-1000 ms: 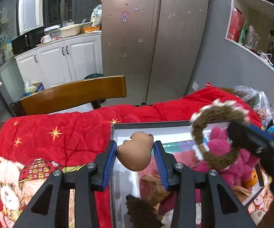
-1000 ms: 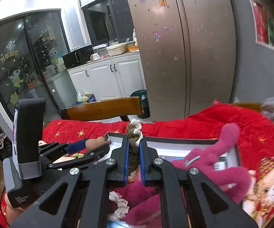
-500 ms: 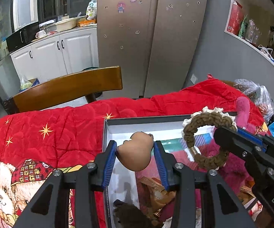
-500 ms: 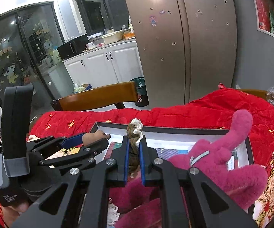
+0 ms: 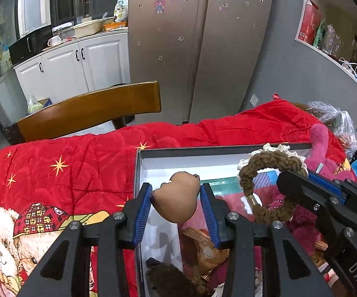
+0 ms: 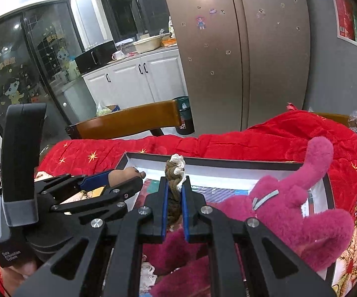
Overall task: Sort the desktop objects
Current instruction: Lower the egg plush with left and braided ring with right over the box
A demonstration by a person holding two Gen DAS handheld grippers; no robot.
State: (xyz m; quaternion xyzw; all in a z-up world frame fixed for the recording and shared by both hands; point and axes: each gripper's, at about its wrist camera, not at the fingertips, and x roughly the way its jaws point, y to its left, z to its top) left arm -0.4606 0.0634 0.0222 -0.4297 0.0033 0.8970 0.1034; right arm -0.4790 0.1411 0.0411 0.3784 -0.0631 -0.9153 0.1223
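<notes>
Red quilted blanket [image 5: 84, 158] over table, grey-rimmed box [image 5: 203, 149] on top. Left gripper [image 5: 176, 205] clamped on tan gourd-shaped toy [image 5: 177, 201] above box's left end. Right gripper [image 6: 174, 198] pinching brown crocheted ring [image 5: 270, 185] above box, beside pink plush [image 6: 290, 205].

Left gripper [image 5: 176, 208]: black angular linkage arms, silver screw heads, ribbed blue finger pads [image 5: 142, 212] | Right gripper [image 6: 174, 205]: matching black frame, blue inner pads, silver screws | Left unit body behind claw: grey band, white printed lettering
</notes>
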